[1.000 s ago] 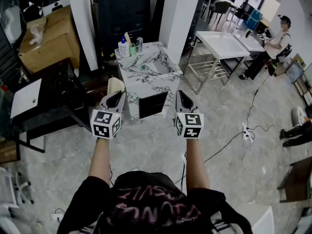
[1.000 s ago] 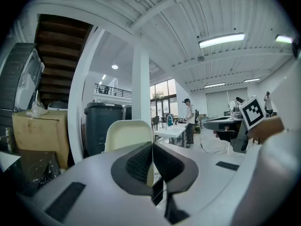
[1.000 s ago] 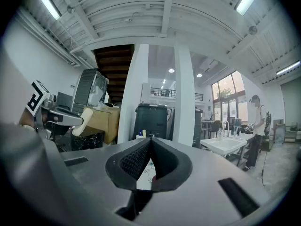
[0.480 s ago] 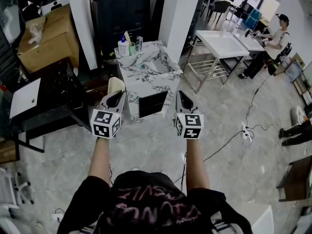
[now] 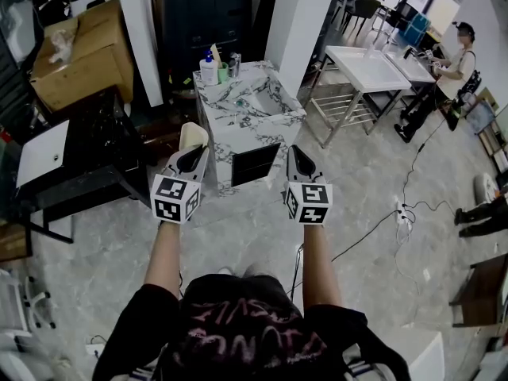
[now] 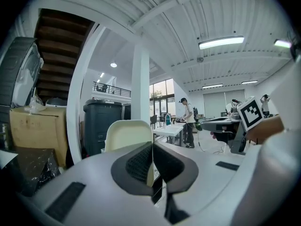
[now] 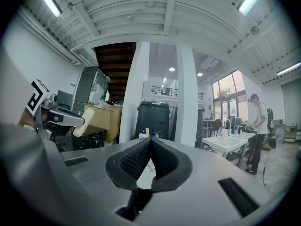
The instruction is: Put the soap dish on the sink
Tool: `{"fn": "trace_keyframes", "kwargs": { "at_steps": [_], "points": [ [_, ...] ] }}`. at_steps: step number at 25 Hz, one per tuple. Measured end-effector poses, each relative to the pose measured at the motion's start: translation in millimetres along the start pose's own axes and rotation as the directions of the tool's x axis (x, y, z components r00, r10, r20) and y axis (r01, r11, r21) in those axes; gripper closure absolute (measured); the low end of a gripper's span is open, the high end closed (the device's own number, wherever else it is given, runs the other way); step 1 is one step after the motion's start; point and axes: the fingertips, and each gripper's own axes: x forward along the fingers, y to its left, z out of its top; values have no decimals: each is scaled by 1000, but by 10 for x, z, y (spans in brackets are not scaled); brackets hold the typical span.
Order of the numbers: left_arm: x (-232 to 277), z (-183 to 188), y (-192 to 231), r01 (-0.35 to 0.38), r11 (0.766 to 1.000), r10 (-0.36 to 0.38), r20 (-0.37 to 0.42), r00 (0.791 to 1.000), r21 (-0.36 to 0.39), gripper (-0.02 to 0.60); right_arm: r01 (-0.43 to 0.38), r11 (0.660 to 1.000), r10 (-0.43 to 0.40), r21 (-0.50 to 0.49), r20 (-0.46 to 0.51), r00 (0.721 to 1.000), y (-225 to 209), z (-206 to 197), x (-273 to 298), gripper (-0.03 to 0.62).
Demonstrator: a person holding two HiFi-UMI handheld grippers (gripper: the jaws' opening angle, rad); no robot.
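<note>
Dish (image 5: 190, 136) seems light, stiff, slick plastic; left gripper (image 5: 193, 156) pinches its rim, right gripper (image 5: 299, 159) closed empty; sink (image 5: 244, 122) at twelve o'clock.

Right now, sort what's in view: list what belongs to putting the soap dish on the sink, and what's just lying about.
Belongs to the job:
- soap dish, clamped in the left gripper
- marble sink, ahead of both grippers
- right gripper, shut and empty

Just lying about:
- pump bottle on the sink top
- cardboard box
- black bin
- white table
</note>
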Motion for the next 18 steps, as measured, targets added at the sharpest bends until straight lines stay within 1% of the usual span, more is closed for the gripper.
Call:
{"fn": "trace_keyframes", "kwargs": {
  "at_steps": [4,10,18],
  "points": [
    [25,-45,33,10,1000,-10,-11,1000,6,561,1,1000,-1,-3,-12,1000,26,-38,46,580],
    [178,-54,156,12,1000,-12,-9,1000,6,561,12,1000,-12,-1,-5,1000,-48,-38,235,580],
    [655,-47,300,18,1000,-17,-20,1000,18,561,17,1000,-17,7,0,1000,-296,-68,702,580]
  ]
}}
